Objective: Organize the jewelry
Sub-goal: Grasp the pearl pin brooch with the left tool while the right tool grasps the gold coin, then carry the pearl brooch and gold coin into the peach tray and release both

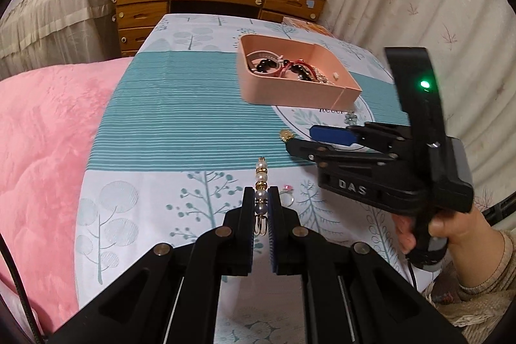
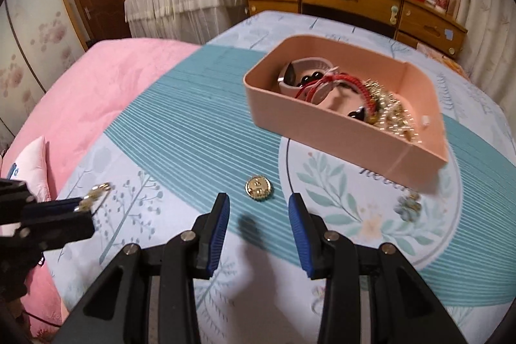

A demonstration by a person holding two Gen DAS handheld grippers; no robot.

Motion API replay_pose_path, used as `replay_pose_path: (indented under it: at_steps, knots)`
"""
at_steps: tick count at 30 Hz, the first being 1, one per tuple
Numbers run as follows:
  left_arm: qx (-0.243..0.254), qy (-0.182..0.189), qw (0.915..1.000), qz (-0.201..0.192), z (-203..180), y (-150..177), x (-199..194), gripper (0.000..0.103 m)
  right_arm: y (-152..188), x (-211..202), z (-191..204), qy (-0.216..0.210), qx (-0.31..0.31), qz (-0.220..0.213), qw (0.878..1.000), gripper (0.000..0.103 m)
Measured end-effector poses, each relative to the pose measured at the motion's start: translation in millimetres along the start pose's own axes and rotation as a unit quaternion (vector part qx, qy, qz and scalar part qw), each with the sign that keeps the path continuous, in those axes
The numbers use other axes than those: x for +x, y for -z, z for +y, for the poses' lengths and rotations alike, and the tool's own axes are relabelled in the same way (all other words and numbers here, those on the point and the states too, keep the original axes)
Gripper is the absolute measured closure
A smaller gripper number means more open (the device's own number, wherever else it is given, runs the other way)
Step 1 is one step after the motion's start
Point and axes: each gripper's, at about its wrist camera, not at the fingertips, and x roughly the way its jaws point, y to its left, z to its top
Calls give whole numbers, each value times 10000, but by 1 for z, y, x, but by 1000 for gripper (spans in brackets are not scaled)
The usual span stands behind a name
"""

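On the bed (image 2: 180, 118), your pink tray (image 2: 322, 131) far right already holds bracelets and chains. Left out: a gold brooch (image 2: 258, 188), a ring (image 1: 288, 195), a small flower piece (image 2: 408, 206). Your left claw (image 1: 260, 202) is clamped on a beaded pin (image 1: 261, 182), tilted down. Your right claw (image 2: 259, 215) hangs open and empty just near the brooch.
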Motion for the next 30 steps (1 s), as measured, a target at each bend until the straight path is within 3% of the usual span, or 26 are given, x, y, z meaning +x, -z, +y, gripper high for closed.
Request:
replay_pose_path:
  at_steps: [5, 9, 14, 17, 24, 30]
  knots:
    - [-126, 24, 9999, 17, 9, 2, 4, 98, -7, 13, 8, 229, -211, 148, 9994, 66]
    - [-145, 69, 9999, 21, 11, 2, 5, 98, -7, 15, 12, 332, -324, 126, 9988, 84]
    - [-109, 67, 9999, -3, 10, -1, 3, 98, -9, 14, 10, 352, -242, 199, 9989, 84]
    - [17, 40, 10000, -68, 6, -12, -2, 98, -15, -2, 0, 108, 26, 122, 9999, 84]
    - [369, 53, 9984, -430, -11, -72, -17, 98, -55, -70, -42, -315, 790, -591, 9946, 84]
    - [408, 84, 9979, -499, -26, -136, 6, 98, -91, -96, -80, -216, 1302, -1108, 9850, 84]
